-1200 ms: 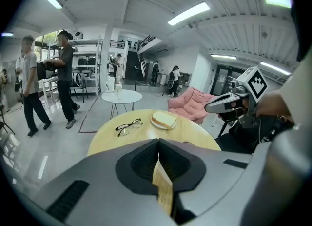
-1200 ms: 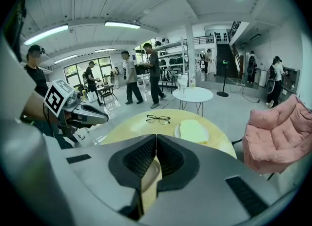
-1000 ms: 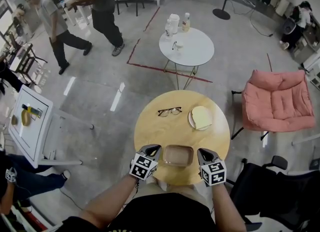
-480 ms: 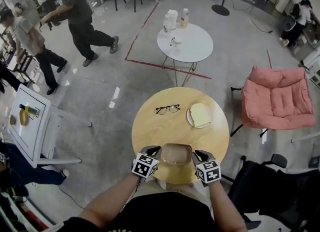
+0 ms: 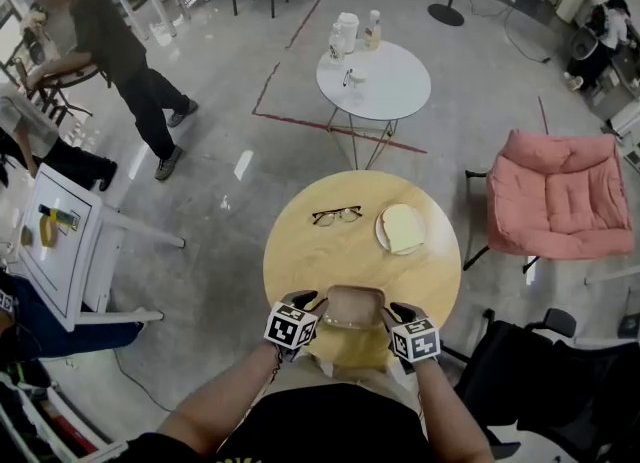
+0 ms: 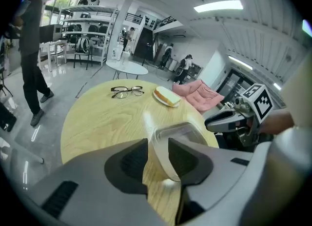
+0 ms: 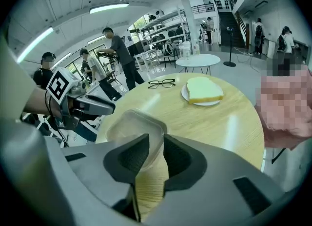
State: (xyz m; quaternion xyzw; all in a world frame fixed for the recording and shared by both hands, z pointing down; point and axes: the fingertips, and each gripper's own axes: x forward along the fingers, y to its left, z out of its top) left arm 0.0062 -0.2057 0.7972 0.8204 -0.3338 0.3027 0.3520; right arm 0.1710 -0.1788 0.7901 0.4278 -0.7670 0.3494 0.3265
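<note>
Clear plastic tub (image 5: 353, 308) at table's (image 5: 310, 261) 6 o'clock edge. Left gripper (image 6: 157, 154), right gripper (image 7: 151, 157): jaws narrowly apart, each pinching opposite wall. Likely light, thin, flexible, slick; grip rim, gentle squeeze.

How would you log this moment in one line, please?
left hand-held gripper: shut on container | right hand-held gripper: shut on container | container: at table edge
</note>
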